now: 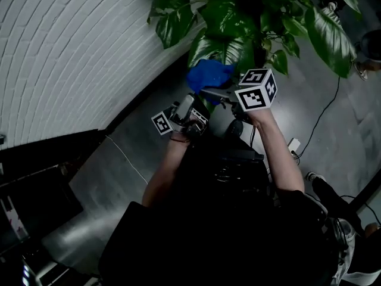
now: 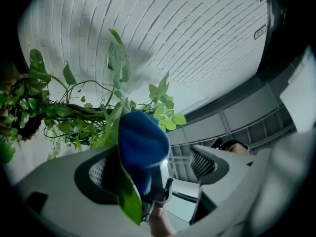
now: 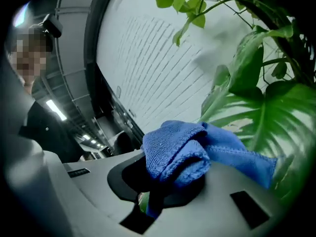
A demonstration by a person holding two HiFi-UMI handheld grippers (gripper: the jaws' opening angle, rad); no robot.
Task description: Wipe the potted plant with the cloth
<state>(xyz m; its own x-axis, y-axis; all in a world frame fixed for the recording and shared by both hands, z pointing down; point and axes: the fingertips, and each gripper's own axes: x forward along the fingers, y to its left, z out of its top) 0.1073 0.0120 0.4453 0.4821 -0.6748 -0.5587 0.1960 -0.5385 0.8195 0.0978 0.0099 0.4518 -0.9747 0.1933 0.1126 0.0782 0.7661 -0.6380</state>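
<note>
The potted plant (image 1: 238, 22) spreads large green leaves across the top of the head view; its pot is hidden. My right gripper (image 1: 207, 92) is shut on a bunched blue cloth (image 1: 208, 76) and presses it against a low leaf. In the right gripper view the cloth (image 3: 187, 147) bulges over the closed jaws of the right gripper (image 3: 170, 181), beside a striped leaf (image 3: 266, 127). My left gripper (image 1: 196, 111) is just below, its jaws wide apart. In the left gripper view a leaf (image 2: 126, 196) lies along the left pad of the left gripper (image 2: 148, 169), and the cloth (image 2: 143, 142) sits between the jaws.
A white brick wall (image 1: 71, 52) curves along the left. The floor is grey, with a black cable (image 1: 324, 109) and a white plug block (image 1: 293, 145) at right. Dark furniture (image 1: 30, 201) stands at lower left. More trailing stems (image 2: 64, 112) hang against the wall.
</note>
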